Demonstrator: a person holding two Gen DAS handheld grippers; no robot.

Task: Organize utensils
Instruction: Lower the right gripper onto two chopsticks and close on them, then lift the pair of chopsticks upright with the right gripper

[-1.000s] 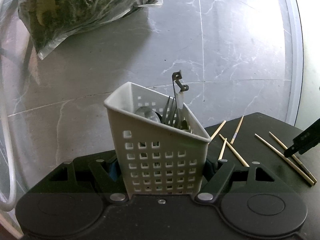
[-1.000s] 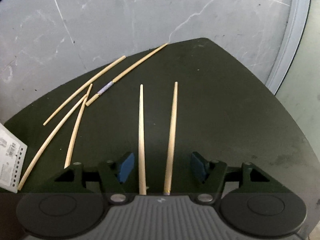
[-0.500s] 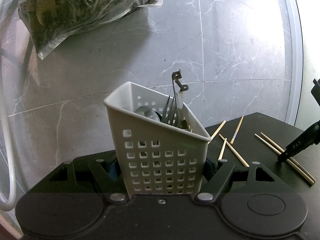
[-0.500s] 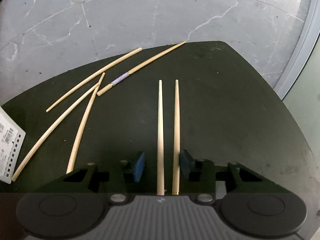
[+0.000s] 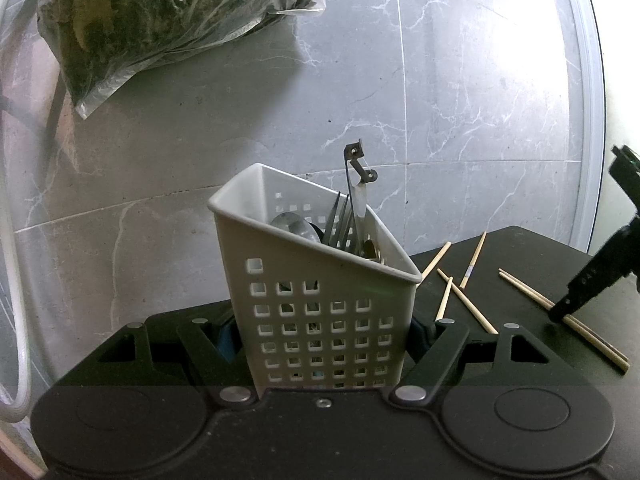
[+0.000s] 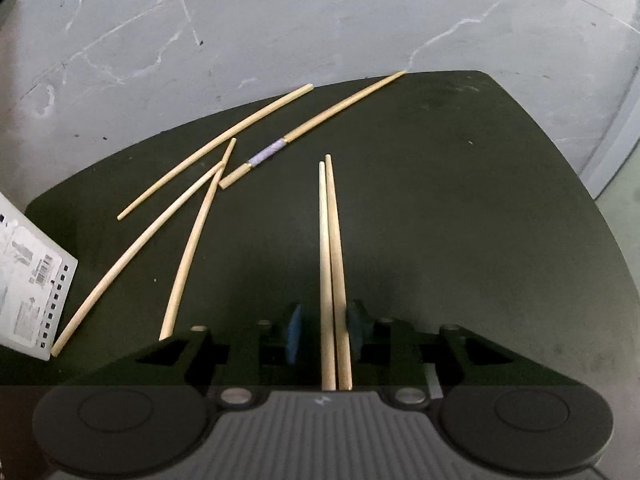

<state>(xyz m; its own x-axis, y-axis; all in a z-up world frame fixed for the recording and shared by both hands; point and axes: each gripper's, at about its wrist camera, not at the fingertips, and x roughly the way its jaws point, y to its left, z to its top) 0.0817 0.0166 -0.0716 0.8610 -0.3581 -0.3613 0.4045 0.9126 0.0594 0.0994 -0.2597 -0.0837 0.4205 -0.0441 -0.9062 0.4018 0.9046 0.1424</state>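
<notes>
Caddy at table left edge; four chopsticks between caddy and paired chopsticks.

Pale grey caddy with a grid of square holes, tan wooden chopsticks, one chopstick with a lilac band, matt black worktop, grey white-veined marble floor, blue gripper pads

A clear plastic bag of dark leafy stuff lay on the grey marble floor — a white hose curved along the left edge.
</notes>
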